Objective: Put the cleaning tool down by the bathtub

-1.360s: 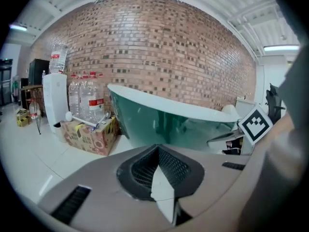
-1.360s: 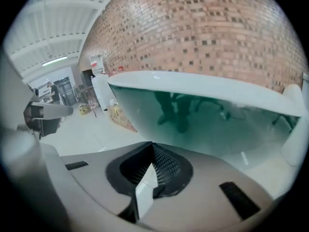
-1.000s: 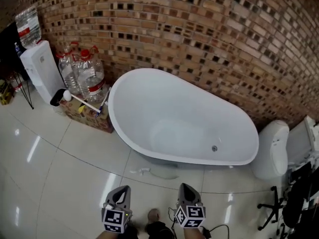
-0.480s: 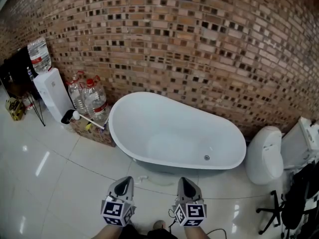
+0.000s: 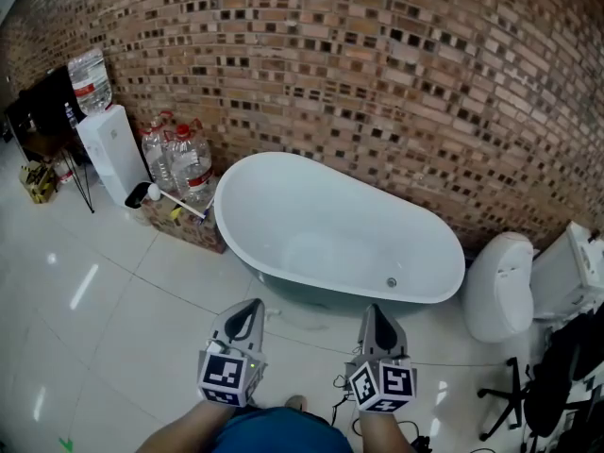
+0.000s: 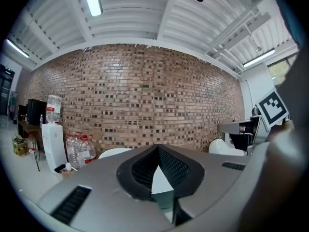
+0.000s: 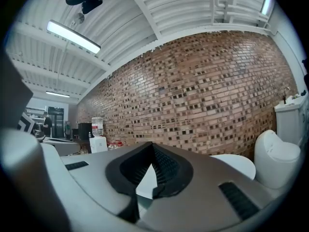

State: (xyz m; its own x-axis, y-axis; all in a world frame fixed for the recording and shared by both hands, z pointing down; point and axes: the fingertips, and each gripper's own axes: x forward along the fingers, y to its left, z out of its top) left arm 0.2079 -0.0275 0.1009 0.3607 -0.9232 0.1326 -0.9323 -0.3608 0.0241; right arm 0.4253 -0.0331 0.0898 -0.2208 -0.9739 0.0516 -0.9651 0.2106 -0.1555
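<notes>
The cleaning tool (image 5: 273,313), as far as I can tell, is the small pale thing lying on the floor (image 5: 142,319) just in front of the near side of the bathtub (image 5: 330,210). It is too small from here to name more exactly. If that is it, the job looks done, since it lies loose beside the tub and nothing is touching it.

What worries me is where it lies. It sits on glossy tile right in the person's path, close to the tip of the left tongs (image 5: 253,304), so a careless step forward could kick it under the tub or make a foot slip on it. The tile next to it looks darker, perhaps wet, though I can't be sure. A cable trails on the floor near the person's feet, and that could catch a foot too.

The left tongs are closed tip to tip with nothing between them. The right tongs (image 5: 375,310) are the same, pressed together and empty. Both are held level in front of the person, well clear of the tub.

At the tub's left end a long-handled brush (image 5: 177,204) lies across a cardboard box (image 5: 193,229), with water bottles (image 5: 193,163) behind it against the brick wall (image 5: 377,83). A toilet (image 5: 497,286) stands at the tub's right end.
</notes>
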